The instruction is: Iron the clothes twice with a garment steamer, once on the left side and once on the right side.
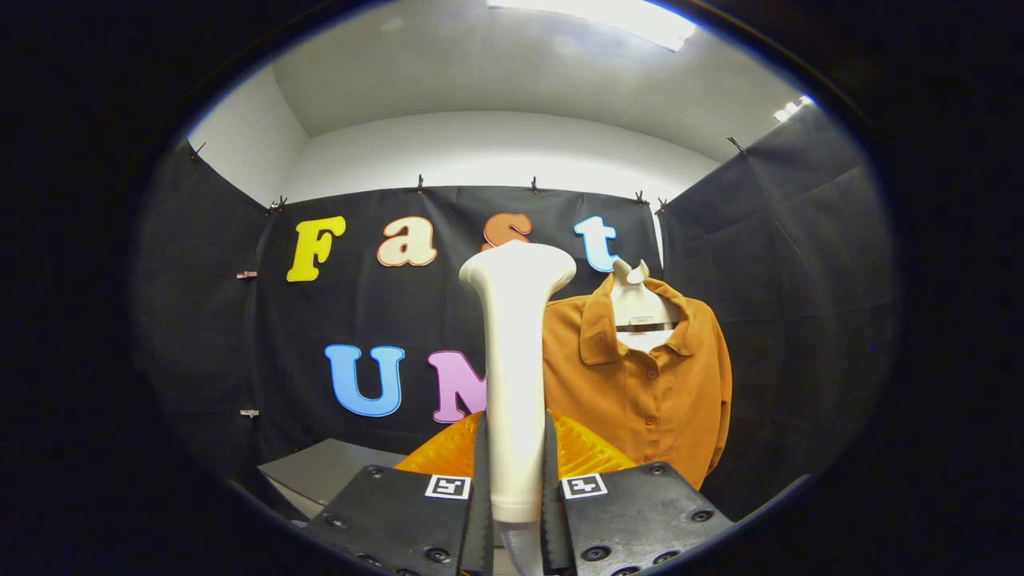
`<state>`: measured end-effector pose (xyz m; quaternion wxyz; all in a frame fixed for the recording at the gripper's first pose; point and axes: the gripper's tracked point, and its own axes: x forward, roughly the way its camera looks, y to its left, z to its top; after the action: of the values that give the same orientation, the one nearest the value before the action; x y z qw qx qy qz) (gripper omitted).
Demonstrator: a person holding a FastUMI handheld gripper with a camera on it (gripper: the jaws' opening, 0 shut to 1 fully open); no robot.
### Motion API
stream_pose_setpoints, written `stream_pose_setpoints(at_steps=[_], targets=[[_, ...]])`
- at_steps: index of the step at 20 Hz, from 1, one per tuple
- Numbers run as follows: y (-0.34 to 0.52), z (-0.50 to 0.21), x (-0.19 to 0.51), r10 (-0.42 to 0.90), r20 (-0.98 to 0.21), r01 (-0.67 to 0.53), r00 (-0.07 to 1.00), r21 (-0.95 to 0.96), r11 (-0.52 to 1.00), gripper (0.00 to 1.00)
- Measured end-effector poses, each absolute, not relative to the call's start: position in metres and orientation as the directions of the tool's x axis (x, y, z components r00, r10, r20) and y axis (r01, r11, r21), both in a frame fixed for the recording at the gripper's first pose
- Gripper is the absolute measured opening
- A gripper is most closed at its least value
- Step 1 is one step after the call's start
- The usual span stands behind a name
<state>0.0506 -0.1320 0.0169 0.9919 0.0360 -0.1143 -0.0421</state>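
A: Gripping the garment steamer (514, 360) low on its handle, the claw (516, 512) has both fingers (484, 480) pressed against the pale shaft, one on each side, so it is clenched on the tool rather than released.

B: Why hold it upright like that?

A: My guess is that it keeps the flared head at the top level with the shirt (640, 384), ready to be turned or pushed toward the cloth. A low grip also leaves the whole upper part free to reach forward.

B: And where is the shirt?

A: Beyond the fingers and off to the right of the steamer, hanging on a pale bust form (636, 300) in front of the black booth wall (800, 264). The steamer looks well short of it, not touching the fabric.

B: How does the shirt look?

A: Rust-orange, collared, buttoned down the front, sleeves hanging at the sides. The cloth seems fairly smooth, with soft folds near the hem.

B: Anything else close by?

A: A grey tabletop (336, 468) sits low to the left, behind the fingers. Neither side of the shirt appears to be under the steamer yet.
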Motion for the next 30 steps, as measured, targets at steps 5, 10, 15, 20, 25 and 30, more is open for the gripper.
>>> stream_pose_setpoints(at_steps=[5, 10, 15, 20, 25, 30], targets=[[-0.161, 0.003, 0.069, -0.095, 0.215, 0.076, 0.972, 0.093, 0.993, 0.27], [-0.187, -0.016, 0.099, -0.1, 0.191, 0.087, 0.976, 0.077, 0.993, 0.27], [-0.2, -0.062, 0.131, -0.111, 0.101, 0.1, 0.989, 0.107, 0.989, 0.27], [-0.205, -0.114, 0.145, -0.113, -0.012, 0.113, 0.994, 0.132, 0.985, 0.27], [-0.207, -0.152, 0.14, -0.112, -0.083, 0.123, 0.99, 0.142, 0.982, 0.27], [-0.208, -0.185, 0.128, -0.123, -0.154, 0.146, 0.98, 0.15, 0.978, 0.27]])
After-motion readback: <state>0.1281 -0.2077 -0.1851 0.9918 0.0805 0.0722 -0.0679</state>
